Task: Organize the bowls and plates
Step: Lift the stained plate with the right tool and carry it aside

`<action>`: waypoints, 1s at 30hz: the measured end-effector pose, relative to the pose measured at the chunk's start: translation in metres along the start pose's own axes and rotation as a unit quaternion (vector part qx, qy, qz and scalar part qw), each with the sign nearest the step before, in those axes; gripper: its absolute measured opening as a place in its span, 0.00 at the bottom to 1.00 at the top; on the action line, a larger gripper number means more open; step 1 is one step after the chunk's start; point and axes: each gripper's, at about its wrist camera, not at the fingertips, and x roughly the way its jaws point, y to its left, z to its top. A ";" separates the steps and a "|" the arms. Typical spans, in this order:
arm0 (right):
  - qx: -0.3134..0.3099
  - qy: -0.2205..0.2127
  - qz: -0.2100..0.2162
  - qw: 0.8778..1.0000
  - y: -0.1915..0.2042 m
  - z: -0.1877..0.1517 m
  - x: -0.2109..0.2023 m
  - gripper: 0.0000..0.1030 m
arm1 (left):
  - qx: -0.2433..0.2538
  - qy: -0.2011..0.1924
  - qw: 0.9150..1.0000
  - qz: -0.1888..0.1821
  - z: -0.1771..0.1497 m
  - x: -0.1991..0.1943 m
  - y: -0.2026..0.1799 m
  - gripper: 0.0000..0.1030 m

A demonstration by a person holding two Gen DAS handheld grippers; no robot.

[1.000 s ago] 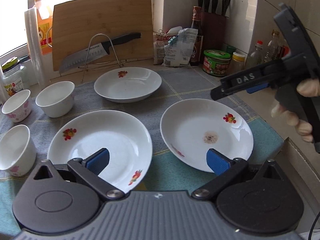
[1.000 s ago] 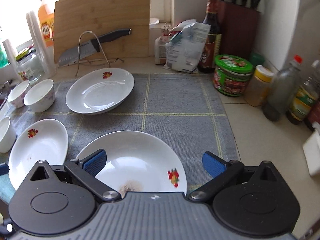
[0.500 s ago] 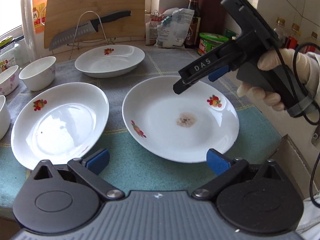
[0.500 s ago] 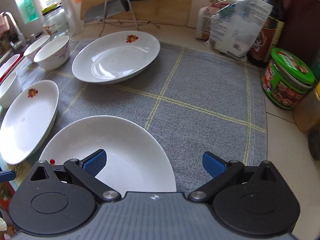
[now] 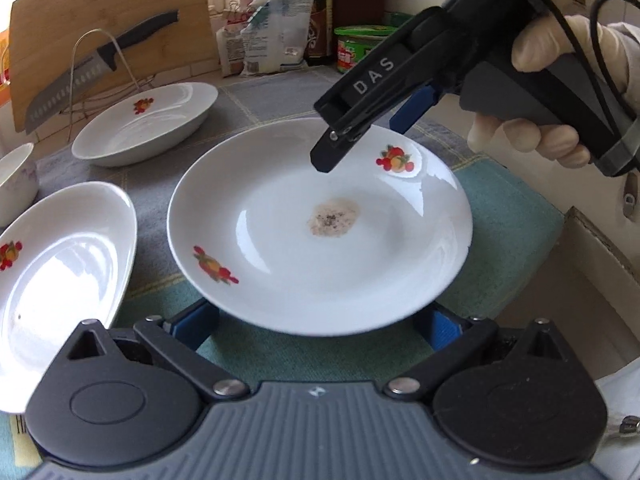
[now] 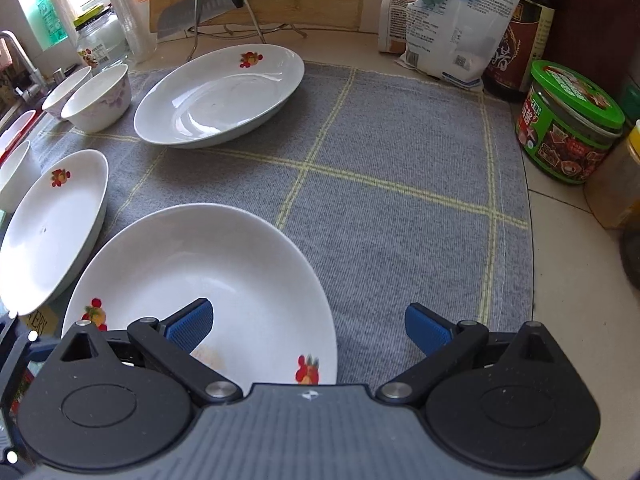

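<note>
A white plate (image 5: 320, 272) with fruit prints and a brown stain lies on the grey cloth (image 6: 400, 208). My left gripper (image 5: 320, 326) is open at its near rim, and the rim covers both blue pads (image 5: 194, 326). My right gripper (image 5: 370, 134), held by a gloved hand (image 5: 532, 140), hovers open over the far right rim. In the right wrist view that plate (image 6: 200, 272) sits under my right gripper (image 6: 308, 326), with its edge between the fingers. A second plate (image 6: 52, 224) lies to the left, and a deeper one (image 6: 220, 100) sits at the back.
Small white bowls (image 6: 100, 100) stand at the far left. A knife (image 5: 92, 76) rests on a wire stand before a wooden board (image 5: 112, 28). A green-lidded jar (image 6: 568, 128), a dark bottle (image 6: 516, 52) and bags (image 6: 452, 28) line the back right. The counter edge (image 5: 600, 248) runs on the right.
My left gripper moved forward and right until the stained plate's near rim lies over its pads. My right gripper came down closer over the plate's far rim. Both stayed open.
</note>
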 end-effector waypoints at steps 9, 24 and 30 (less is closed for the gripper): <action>-0.015 0.019 0.027 0.999 0.014 -0.002 0.007 1.00 | 0.007 -0.020 1.000 -0.010 0.001 0.002 0.003 1.00; -0.025 0.054 0.101 0.993 -0.007 0.007 0.010 1.00 | 0.009 -0.017 1.000 -0.010 0.003 0.001 0.004 1.00; -0.067 0.057 0.157 0.984 -0.007 0.013 0.011 1.00 | 0.009 -0.011 1.000 -0.010 0.005 0.003 0.004 1.00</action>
